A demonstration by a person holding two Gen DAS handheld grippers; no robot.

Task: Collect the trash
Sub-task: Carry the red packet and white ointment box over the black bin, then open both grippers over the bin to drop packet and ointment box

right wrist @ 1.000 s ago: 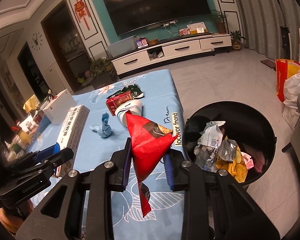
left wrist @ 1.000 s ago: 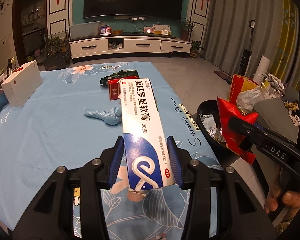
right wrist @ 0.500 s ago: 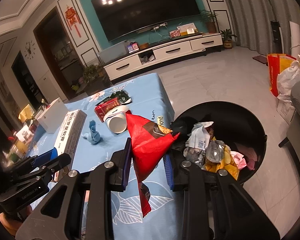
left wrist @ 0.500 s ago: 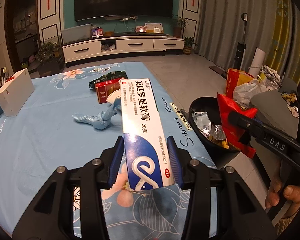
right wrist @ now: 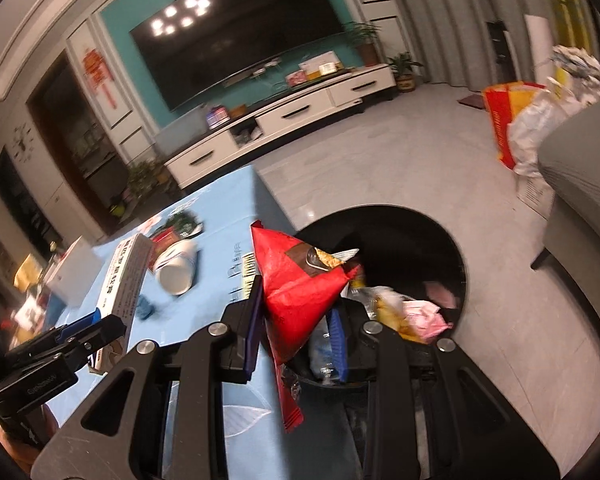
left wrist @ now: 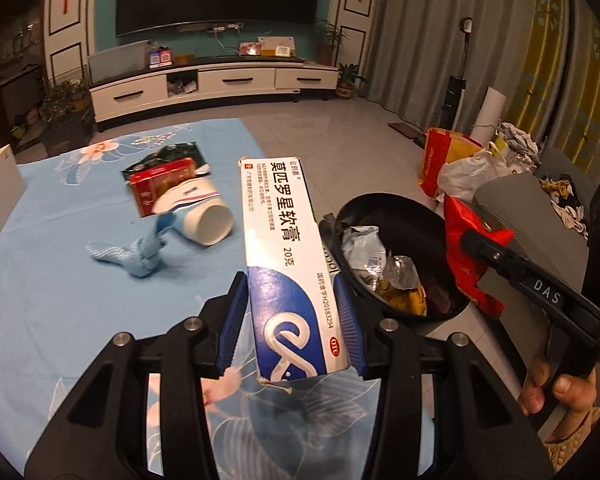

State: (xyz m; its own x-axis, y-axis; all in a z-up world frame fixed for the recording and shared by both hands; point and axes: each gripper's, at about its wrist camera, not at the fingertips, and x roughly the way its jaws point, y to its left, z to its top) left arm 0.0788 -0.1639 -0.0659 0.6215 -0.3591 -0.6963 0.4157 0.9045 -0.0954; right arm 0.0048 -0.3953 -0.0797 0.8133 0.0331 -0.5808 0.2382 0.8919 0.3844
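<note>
Both hands have moved sideways toward the black trash bin (right wrist: 452, 248) since a moment ago, and the bin now looks bigger and closer in both views. The right gripper (right wrist: 296, 332) has its jaws closed on a red snack bag (right wrist: 296, 284), and that bag now hangs right over the near edge of the bin, where before it was over the blue cloth on the bench (left wrist: 52, 280). The view from this gripper has also tipped to one side. The left gripper (left wrist: 292, 320) has its jaws closed on the sides of a long white and blue medicine box (left wrist: 284, 248), and the box now points at the bin's edge instead of at the middle of the bench. I think this means both bits of trash are nearly ready to be dropped in, the red bag first. More trash is left on the bench: a white cup (left wrist: 200, 220) on its side, a red packet (left wrist: 160, 184), a dark green wrapper (left wrist: 168, 152) and a blue knotted rag (left wrist: 136, 256). Some things are hard to see. The red bag hides part of the bin, the right view is blurry, and the trash inside the bin is a jumble. Only a few fingers (left wrist: 560, 392) of the person show.
</note>
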